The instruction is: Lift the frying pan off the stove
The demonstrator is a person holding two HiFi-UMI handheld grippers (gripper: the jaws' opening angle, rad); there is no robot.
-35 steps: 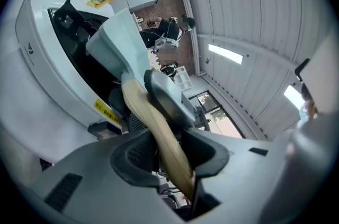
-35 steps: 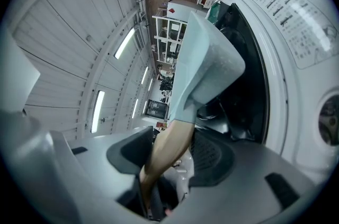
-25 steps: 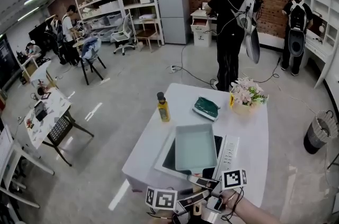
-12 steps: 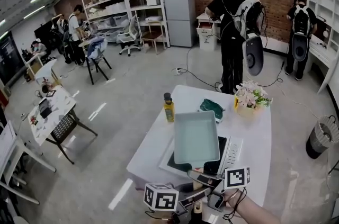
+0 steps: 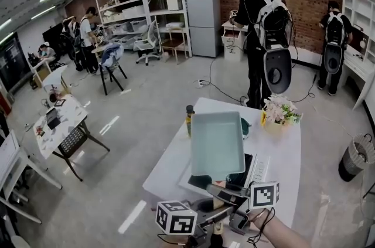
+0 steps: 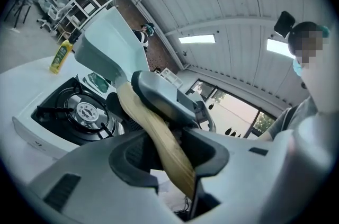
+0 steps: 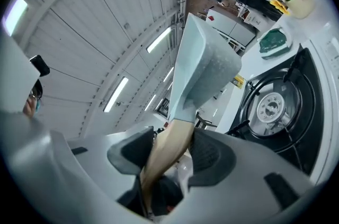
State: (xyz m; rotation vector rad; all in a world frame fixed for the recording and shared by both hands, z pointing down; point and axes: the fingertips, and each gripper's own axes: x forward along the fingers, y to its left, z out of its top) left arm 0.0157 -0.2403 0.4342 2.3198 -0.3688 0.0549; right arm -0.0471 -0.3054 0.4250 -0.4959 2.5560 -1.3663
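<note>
The frying pan (image 5: 217,144) is square and pale green, with a wooden handle (image 6: 159,138). It hangs tilted in the air above the black stove (image 5: 255,174) on the white table. My left gripper (image 5: 215,216) and right gripper (image 5: 227,195) both sit at the near table edge, shut on the handle. In the left gripper view the handle runs between my left gripper's (image 6: 170,158) pads, and the pan (image 6: 108,43) rises above the burner (image 6: 85,112). In the right gripper view my right gripper (image 7: 170,157) clamps the handle (image 7: 167,151) under the pan (image 7: 204,69).
On the white table (image 5: 176,159) stand a yellow bottle (image 5: 189,118), a green cloth (image 5: 245,124) and a pot of flowers (image 5: 278,112). A person (image 5: 263,36) stands just beyond the table. A bin (image 5: 354,156) sits on the floor at right.
The pan has risen off the stove and tilted upward, its far end higher than before. Both grippers have kept their hold on the handle.
</note>
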